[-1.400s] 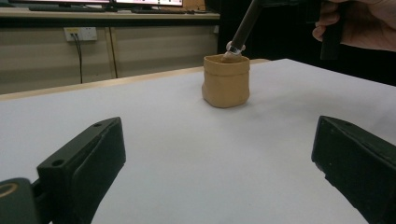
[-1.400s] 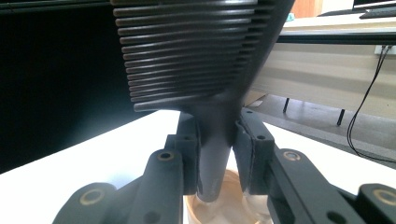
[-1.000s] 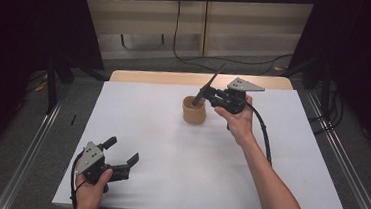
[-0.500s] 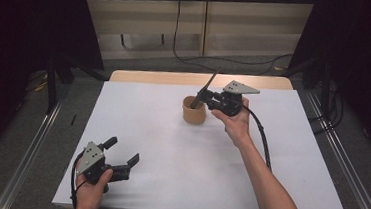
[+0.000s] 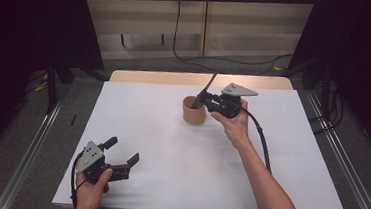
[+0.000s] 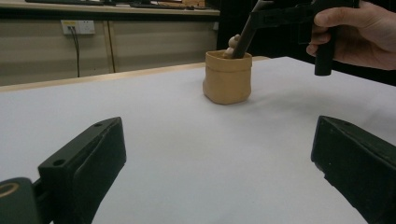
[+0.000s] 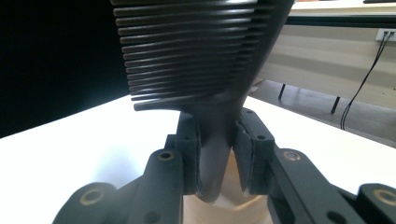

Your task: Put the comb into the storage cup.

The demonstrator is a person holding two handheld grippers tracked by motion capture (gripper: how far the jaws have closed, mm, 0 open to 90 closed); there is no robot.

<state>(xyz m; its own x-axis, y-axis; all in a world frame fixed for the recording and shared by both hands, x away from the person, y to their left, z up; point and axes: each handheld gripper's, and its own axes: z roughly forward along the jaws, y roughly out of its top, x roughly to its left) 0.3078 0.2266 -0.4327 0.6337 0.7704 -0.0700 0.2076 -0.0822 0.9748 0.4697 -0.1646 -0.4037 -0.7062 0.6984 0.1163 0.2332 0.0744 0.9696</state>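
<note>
Jaws on my right gripper [image 5: 207, 102] clamp a black comb [image 7: 205, 70] by its handle, handle end down in the tan cup [image 5: 194, 110] mid-tabletop [image 5: 160, 147], teeth up, probably for dropping it in. Left gripper [image 5: 127, 152] rests near me, jaws released, out of the way.

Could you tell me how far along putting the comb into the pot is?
Done: the right gripper has the black comb clamped, its handle end already inside the tan pot. Left: letting go of it. The left gripper rests open on the white table.
</note>
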